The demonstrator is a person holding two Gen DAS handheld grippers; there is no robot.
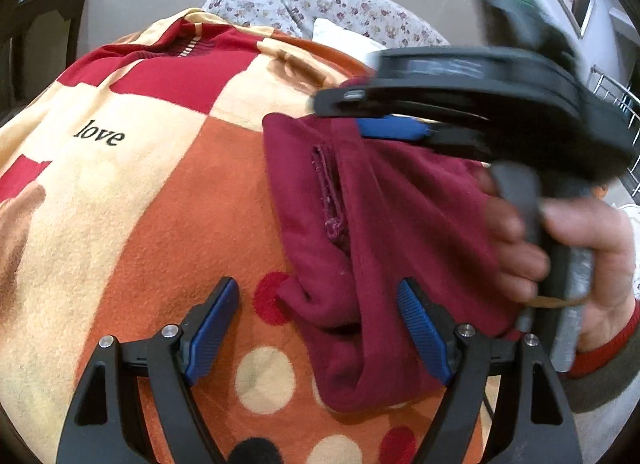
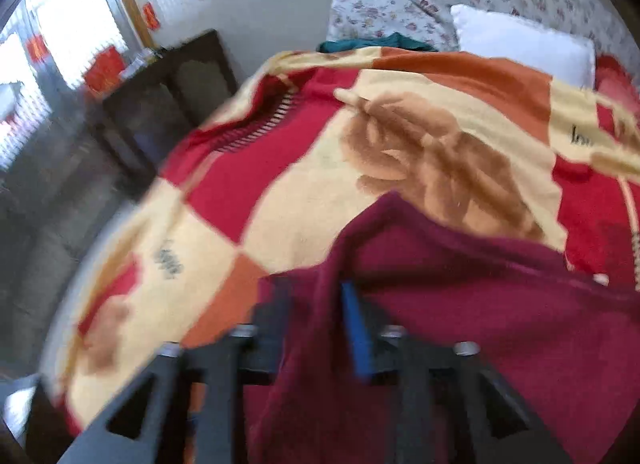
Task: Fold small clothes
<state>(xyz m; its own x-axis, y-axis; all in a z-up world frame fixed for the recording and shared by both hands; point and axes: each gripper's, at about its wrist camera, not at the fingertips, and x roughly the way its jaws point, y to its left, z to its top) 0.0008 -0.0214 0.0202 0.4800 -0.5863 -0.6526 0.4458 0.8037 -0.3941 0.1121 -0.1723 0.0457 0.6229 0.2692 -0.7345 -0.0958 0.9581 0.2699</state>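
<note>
A small maroon fleece garment point(image 1: 360, 232) with a zipper lies bunched on a patterned blanket point(image 1: 140, 192). My left gripper point(image 1: 320, 328) is open, its blue-padded fingers standing on either side of the garment's lower folded end. In the left wrist view my right gripper point(image 1: 384, 120) comes in from the right, held by a hand, and is shut on the garment's upper edge. In the blurred right wrist view the maroon garment point(image 2: 480, 324) drapes between and over my right gripper's point(image 2: 316, 304) fingers.
The blanket point(image 2: 320, 184) of red, cream and orange squares covers a bed. Floral pillows point(image 1: 320, 0) and a white pillow point(image 2: 520, 44) lie at the far end. A dark wooden cabinet point(image 2: 168, 96) stands beside the bed on the left.
</note>
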